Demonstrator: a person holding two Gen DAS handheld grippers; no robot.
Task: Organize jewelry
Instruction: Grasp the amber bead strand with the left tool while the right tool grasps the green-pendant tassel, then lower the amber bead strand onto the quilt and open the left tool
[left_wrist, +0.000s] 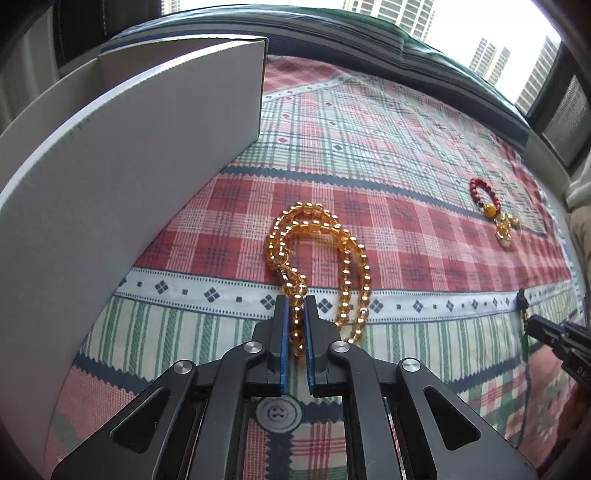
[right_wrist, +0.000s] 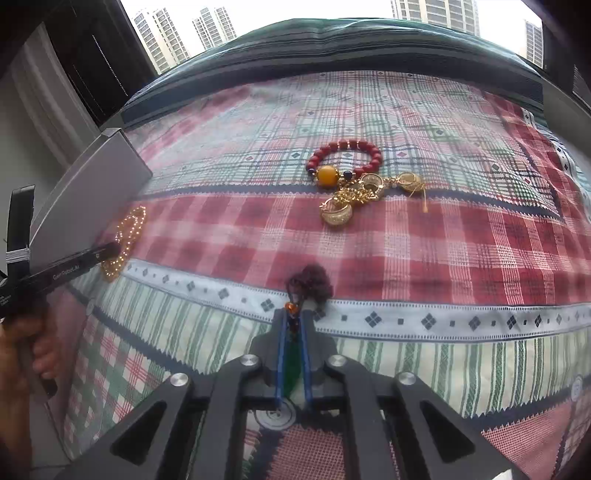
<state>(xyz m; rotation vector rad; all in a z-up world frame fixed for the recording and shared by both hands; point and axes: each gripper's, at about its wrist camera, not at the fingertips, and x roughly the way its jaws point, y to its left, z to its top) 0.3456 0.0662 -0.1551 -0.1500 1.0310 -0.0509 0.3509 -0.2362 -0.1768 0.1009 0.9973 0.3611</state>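
Left wrist view: my left gripper pinches the amber glass-bead necklace, centre frame.
Right gripper: clamped on dark-beaded green-pendant strand.
Next, I judge: lift both toward white cardboard box, upper left.

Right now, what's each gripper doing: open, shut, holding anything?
Left gripper: shut on the amber bead necklace.
Right gripper: shut on the green pendant with its dark cord.
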